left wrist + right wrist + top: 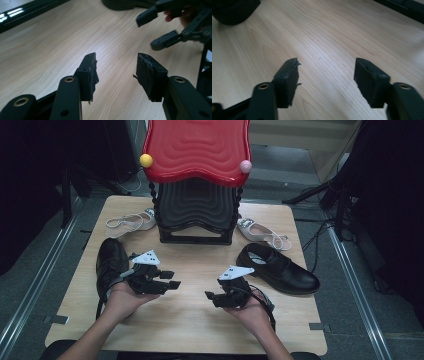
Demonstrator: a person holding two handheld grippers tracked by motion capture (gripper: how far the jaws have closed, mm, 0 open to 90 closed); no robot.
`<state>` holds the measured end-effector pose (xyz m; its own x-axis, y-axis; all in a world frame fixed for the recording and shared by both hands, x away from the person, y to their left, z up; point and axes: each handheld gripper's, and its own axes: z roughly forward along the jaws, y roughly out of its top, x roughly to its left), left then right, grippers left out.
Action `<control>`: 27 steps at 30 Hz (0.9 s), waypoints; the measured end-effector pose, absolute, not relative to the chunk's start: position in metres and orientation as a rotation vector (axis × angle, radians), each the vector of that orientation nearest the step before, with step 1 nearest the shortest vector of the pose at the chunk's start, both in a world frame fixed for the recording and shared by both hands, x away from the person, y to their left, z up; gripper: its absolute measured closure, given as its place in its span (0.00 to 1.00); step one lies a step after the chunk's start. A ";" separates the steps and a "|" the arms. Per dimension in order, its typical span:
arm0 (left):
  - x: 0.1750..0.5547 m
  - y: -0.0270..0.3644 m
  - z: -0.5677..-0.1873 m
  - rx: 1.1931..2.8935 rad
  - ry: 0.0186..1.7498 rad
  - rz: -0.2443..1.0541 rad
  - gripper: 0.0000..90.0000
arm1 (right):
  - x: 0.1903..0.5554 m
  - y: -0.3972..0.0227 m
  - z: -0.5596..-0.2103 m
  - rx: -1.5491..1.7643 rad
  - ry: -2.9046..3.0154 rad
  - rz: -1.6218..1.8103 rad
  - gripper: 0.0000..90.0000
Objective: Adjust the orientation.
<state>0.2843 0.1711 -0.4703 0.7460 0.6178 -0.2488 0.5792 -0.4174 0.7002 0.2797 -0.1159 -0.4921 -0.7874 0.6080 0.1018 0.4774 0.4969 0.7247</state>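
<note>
left gripper (171, 280): I hold it low over the desk (195, 325), left of centre, jaws spread wide with nothing between them; in the left gripper view only bare wood lies between its pads.
right gripper (210, 296): jaws spread wide too, nothing in them, just above the desk's middle, tips aimed toward my left gripper.
left black shoe (111, 262): at the left edge of the desk, just behind and beside my left hand (125, 300); long axis runs front to back, toe toward the far edge.
right black shoe (277, 267): near the right edge, long axis slanting from far-centre to near-right, apart from my right gripper.
2 white sandals (131, 222): near the far edge, 1 on each side of the black rack (196, 215).
nearer hand: left gripper to the left black shoe, touching or not I cannot tell.
key relation: that shoe lies behind the left fingertips, opposite to where they point, so I judge a wrist turn outward comes before any grip.
</note>
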 end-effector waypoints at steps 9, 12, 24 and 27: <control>0.281 0.162 -0.468 2.163 0.940 0.048 0.51 | 0.281 -0.119 -0.488 0.947 2.558 1.204 0.46; 0.282 0.164 -0.463 2.169 0.959 0.022 0.51 | 0.281 -0.121 -0.487 0.943 2.544 1.217 0.45; 0.278 0.184 -0.443 2.165 1.002 0.074 0.50 | 0.283 -0.120 -0.488 0.926 2.556 1.181 0.46; 0.276 0.194 -0.437 2.148 1.018 0.091 0.47 | 0.285 -0.119 -0.488 0.893 2.558 1.166 0.46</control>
<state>0.2761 0.1941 -0.4374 0.6817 0.6925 -0.2361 0.6396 -0.4074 0.6519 0.2846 -0.1188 -0.4881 -0.8001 0.5956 0.0717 0.4447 0.5086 0.7373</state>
